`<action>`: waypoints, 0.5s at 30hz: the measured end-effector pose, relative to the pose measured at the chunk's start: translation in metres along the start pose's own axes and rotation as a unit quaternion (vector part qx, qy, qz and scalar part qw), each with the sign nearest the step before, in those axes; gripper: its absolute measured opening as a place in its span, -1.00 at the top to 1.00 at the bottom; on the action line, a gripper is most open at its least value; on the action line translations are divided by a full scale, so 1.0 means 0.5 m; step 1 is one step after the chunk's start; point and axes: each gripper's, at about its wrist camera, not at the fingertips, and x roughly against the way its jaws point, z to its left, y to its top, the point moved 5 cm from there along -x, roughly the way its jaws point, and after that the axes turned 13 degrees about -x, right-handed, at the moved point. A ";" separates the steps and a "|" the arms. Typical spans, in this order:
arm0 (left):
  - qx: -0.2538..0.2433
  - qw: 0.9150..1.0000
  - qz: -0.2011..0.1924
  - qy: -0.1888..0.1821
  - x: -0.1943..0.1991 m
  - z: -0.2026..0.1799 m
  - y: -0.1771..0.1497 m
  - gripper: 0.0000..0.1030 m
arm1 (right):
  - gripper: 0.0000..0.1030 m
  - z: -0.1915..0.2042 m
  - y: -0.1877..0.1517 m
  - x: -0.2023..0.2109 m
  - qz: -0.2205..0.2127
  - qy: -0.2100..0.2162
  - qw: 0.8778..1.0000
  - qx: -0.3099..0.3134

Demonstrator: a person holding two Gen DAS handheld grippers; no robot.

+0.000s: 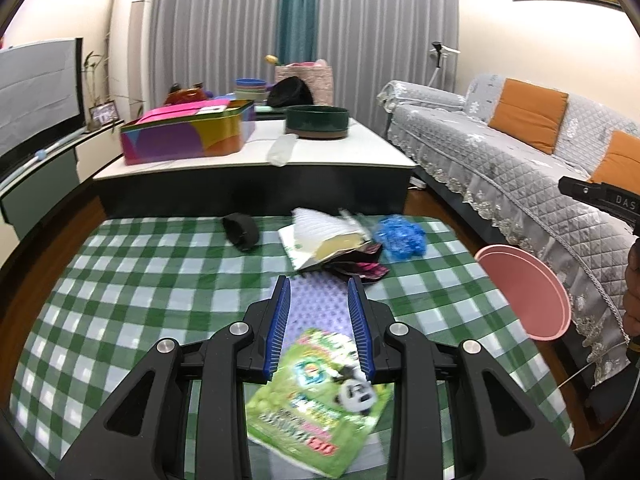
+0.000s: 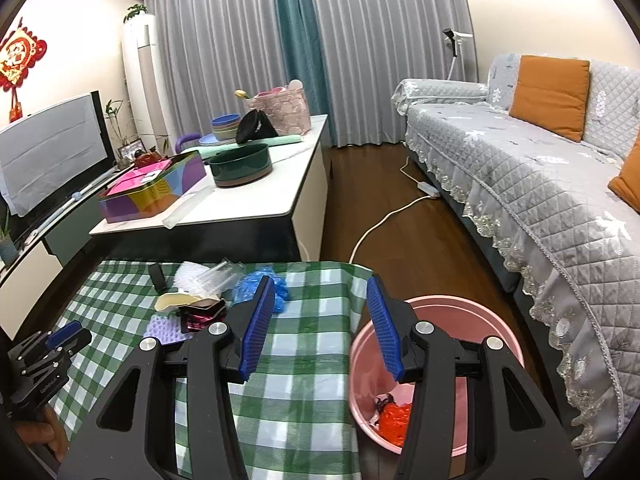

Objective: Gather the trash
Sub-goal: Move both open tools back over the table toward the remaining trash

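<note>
My left gripper hovers open over the green-checked tablecloth. A blurred green snack packet with a panda lies on the cloth beneath its fingers. A purple bumpy mat lies just ahead of the packet. Beyond the mat is a pile: a white and yellowish bag, a black-pink wrapper, crumpled blue plastic and a black band. My right gripper is open with nothing between its fingers, over the table's right edge beside the pink bin. The bin holds orange-red trash.
Behind the checked table, a low white table carries a colourful tin box and a dark green pan. A grey sofa runs along the right. A white power cord lies on the wooden floor. A TV stands at the left.
</note>
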 end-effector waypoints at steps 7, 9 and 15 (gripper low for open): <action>0.017 1.000 0.019 0.012 -0.005 0.051 -0.044 0.42 | 0.05 0.048 -0.029 -0.033 0.021 0.014 1.000 0.015; 0.019 0.999 0.027 0.009 -0.012 0.057 -0.057 0.42 | 0.05 0.062 -0.036 -0.043 0.025 0.017 0.999 0.022; 0.009 0.998 0.051 -0.026 -0.042 0.015 -0.088 0.07 | 0.05 0.080 -0.057 -0.074 0.039 0.016 0.999 0.034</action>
